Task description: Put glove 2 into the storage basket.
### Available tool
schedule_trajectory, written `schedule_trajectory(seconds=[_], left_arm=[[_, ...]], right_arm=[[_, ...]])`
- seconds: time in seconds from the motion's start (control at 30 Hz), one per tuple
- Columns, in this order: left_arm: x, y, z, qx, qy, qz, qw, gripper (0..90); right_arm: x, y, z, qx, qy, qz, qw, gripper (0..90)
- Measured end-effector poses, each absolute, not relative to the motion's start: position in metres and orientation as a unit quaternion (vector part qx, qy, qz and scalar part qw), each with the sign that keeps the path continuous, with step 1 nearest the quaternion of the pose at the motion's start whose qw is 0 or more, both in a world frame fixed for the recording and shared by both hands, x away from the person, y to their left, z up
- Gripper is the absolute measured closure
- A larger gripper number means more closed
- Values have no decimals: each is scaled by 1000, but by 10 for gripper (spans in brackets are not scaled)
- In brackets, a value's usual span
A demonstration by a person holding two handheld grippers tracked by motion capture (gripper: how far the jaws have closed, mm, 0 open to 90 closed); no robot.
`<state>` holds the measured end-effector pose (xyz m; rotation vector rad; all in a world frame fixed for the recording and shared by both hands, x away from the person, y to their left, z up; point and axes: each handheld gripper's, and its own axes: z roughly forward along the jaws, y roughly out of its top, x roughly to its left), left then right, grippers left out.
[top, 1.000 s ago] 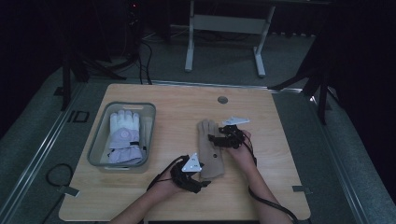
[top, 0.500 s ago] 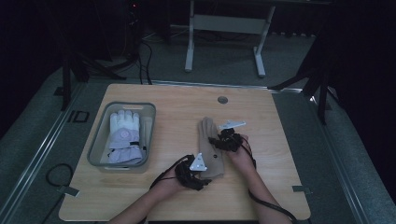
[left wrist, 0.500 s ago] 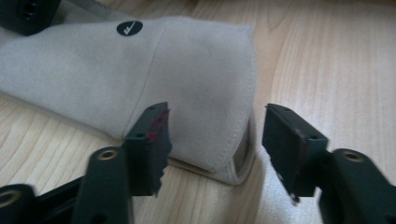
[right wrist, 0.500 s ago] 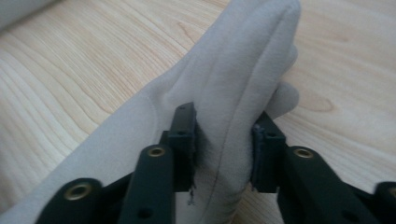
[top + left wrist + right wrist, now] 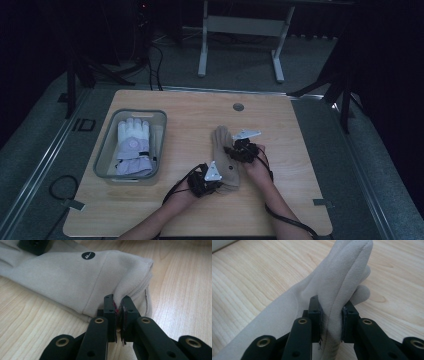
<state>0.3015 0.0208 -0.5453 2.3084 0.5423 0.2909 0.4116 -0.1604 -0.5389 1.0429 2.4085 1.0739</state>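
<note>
A beige glove (image 5: 224, 155) lies flat in the middle of the wooden table (image 5: 300, 195), fingers pointing away from me. My left gripper (image 5: 210, 181) is at its cuff. In the left gripper view that gripper (image 5: 118, 302) has just closed and is shut on the cuff's edge of the glove (image 5: 62, 275). My right gripper (image 5: 239, 151) sits at the glove's right side near the fingers. Seen from the right gripper view, this gripper (image 5: 331, 311) has just been closing and pinches a raised fold of the glove (image 5: 344, 272) between its pads.
A grey bin (image 5: 106, 150) stands at the left of the table and holds a white and lavender glove (image 5: 133, 147). A round cable hole (image 5: 238, 107) sits near the far edge. Bare wood lies to the right of the glove.
Little differs: both grippers stay at the beige glove, the left at its cuff and the right by its fingers.
</note>
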Motion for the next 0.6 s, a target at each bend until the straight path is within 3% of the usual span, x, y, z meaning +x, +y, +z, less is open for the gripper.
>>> schedule_trajectory(seconds=[0.6], left_arm=[[295, 24, -529, 898, 209, 123, 366, 875]], right_arm=[[406, -161, -516, 362, 828, 395, 163, 752]])
